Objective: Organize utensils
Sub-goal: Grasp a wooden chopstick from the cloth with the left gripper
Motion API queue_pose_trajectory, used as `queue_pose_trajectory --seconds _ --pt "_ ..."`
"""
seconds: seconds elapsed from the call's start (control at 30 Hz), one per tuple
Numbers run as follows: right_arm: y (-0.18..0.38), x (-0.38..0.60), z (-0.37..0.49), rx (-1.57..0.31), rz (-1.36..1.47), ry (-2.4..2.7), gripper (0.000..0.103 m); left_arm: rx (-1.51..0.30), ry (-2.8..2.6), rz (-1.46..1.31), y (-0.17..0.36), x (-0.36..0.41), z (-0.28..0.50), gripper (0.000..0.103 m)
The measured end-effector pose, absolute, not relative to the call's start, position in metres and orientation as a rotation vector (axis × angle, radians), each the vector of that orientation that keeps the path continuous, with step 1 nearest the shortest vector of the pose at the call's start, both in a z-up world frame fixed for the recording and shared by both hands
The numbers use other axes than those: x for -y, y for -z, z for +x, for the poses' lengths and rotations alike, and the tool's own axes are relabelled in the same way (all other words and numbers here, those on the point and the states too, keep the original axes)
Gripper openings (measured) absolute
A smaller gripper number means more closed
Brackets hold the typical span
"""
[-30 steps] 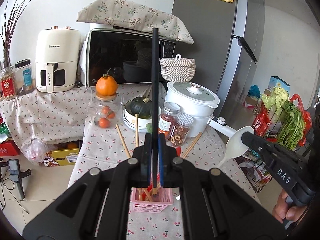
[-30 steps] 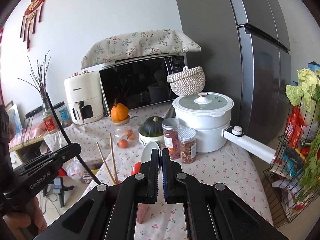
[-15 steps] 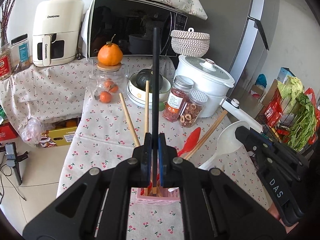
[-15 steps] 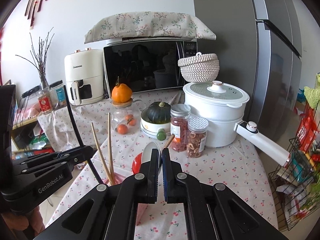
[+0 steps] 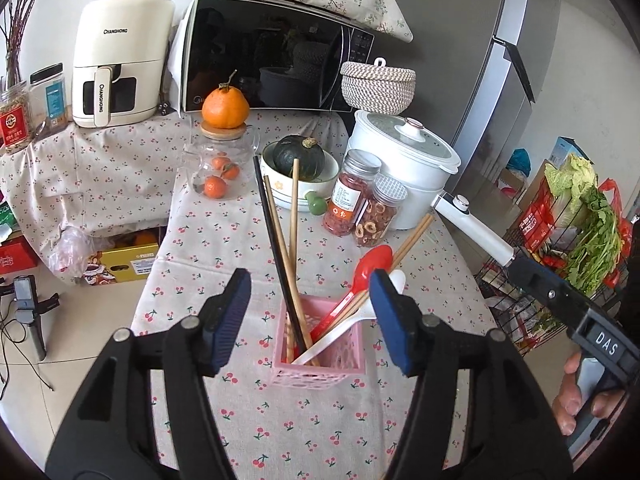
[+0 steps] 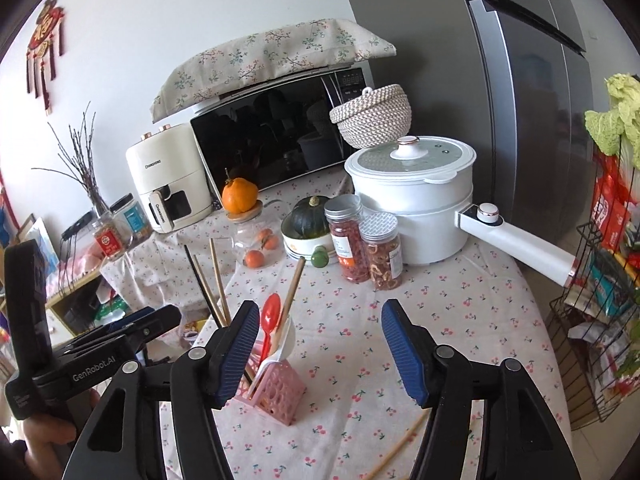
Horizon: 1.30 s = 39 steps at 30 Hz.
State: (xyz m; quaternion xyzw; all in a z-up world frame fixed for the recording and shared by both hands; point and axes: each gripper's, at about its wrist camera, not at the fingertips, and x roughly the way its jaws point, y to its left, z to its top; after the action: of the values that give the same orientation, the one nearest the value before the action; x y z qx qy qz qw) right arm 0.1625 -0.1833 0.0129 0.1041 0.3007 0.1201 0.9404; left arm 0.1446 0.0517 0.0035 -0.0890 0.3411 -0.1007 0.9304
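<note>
Both grippers have released since the earlier frames: the left one was clamped on a black chopstick and the right one on a white spoon, and both utensils now stand in the pink holder (image 5: 319, 354).

Left gripper (image 5: 310, 316): fingers spread wide, holding nothing, poised just above the holder. The black chopstick (image 5: 276, 248) leans toward the holder's left side beside two wooden chopsticks (image 5: 294, 216). Toward the holder's right side lean a red spoon (image 5: 362, 280), the white spoon (image 5: 340, 330) and another wooden pair.

Right gripper (image 6: 316, 342): fingers also spread wide and empty, to the right of the holder on the cherry-print counter (image 6: 460, 320).

One loose chopstick (image 6: 394, 450) lies flat on the counter, nearer the camera than the holder and to its right. It probably remains to be stored.

Handling judgement: the chopstick is light, stiff, thin and smooth, and liable to roll or pivot. Grip it near mid-length, across its width, with firm closure. The holder appears light and may tip under leaning utensils.
</note>
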Motion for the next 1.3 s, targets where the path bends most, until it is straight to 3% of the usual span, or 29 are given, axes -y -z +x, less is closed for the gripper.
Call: queue_pose_trajectory --seconds 0.17,0.53,1.03,1.1,1.17,1.3 --pt "-0.004 0.216 0.152 -0.694 0.220 -0.189 0.080 -0.756 0.246 -0.128 0.000 -0.039 0.129 0.083" --pt "0.047 0.274 0.114 -0.933 0.169 -0.074 0.086 -0.941 0.350 -0.073 0.034 0.017 0.110 0.093" --pt "0.115 0.320 0.110 -1.211 0.075 0.020 0.086 -1.082 0.404 0.208 0.084 0.116 0.121 0.093" --pt "0.118 0.329 0.116 -1.229 0.121 0.033 0.086 -1.113 0.407 0.217 0.094 0.129 0.135 0.090" --pt "0.122 0.338 0.122 -1.249 0.172 0.047 0.086 -1.142 0.404 0.208 0.104 0.141 0.149 0.070" --pt "0.129 0.357 0.133 -1.263 0.243 0.101 0.086 -1.219 0.430 0.161 0.129 0.159 0.178 0.042"
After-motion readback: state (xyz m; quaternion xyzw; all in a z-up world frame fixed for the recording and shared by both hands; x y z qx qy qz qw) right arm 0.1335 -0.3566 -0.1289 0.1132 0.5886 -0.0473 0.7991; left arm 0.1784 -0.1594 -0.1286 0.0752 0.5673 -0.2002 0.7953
